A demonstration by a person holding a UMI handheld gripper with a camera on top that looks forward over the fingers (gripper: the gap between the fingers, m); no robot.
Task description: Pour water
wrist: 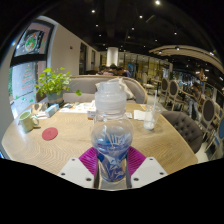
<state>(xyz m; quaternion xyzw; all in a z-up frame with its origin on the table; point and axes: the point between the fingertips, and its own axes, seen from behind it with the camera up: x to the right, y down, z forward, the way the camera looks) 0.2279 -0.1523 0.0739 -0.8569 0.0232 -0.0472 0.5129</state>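
White tongs (pixel 112 165) with magenta pads (pixel 91 160)

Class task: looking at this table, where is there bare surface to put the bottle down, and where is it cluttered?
The gripper holds the water bottle. Bare wooden table lies between the bottle and the red coaster, and again between the bottle and the glass. It is crowded by the plant and papers beyond.

- We saw a bottle (pixel 111 135) of clear, glossy plastic with a pale cap.
- The bench (pixel 65 140) looked like smooth, light wood with a soft sheen.
- The tongs (pixel 112 163) had matt magenta pads on white plastic fingers.
- A glass (pixel 150 116) looked clear and shiny.
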